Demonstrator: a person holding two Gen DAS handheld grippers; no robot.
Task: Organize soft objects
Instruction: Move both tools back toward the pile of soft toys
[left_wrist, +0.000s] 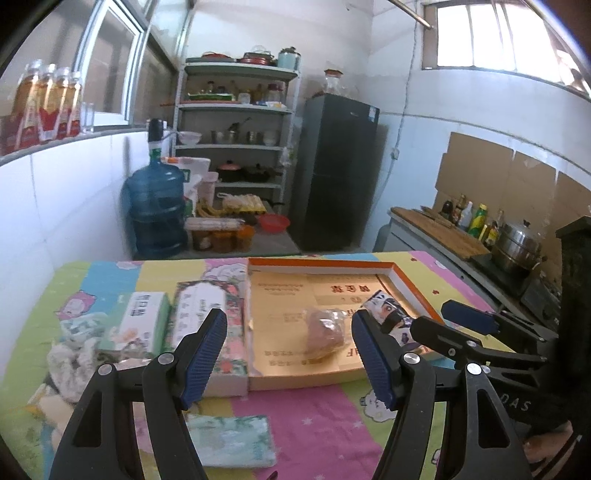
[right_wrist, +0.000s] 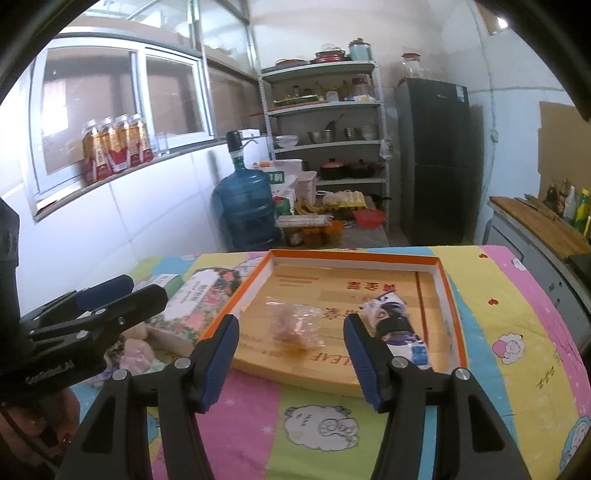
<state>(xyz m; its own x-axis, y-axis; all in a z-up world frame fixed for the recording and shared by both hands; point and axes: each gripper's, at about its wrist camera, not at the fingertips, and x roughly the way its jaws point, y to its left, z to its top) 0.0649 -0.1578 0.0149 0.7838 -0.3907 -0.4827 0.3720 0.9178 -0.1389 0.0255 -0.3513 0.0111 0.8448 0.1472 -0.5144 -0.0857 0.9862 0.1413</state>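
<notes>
Both empty: left hand-held gripper (left_wrist: 290, 354) wide, right hand-held gripper (right_wrist: 291, 358) a bit narrower. Bun bag (right_wrist: 295, 326) and snack pack (right_wrist: 397, 328) already lie in tray (right_wrist: 448, 291). Next soft item likely the tissue packs (left_wrist: 144, 325) left on bench (left_wrist: 314, 417); approach low, pinch mid-pack, gently.

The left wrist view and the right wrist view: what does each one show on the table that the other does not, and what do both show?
Only the left wrist view shows the folded cloth near the camera and the small white and green box. Only the right wrist view shows the pink soft toy. Both show the orange-rimmed tray holding a clear bag of bread and a printed packet.
</notes>
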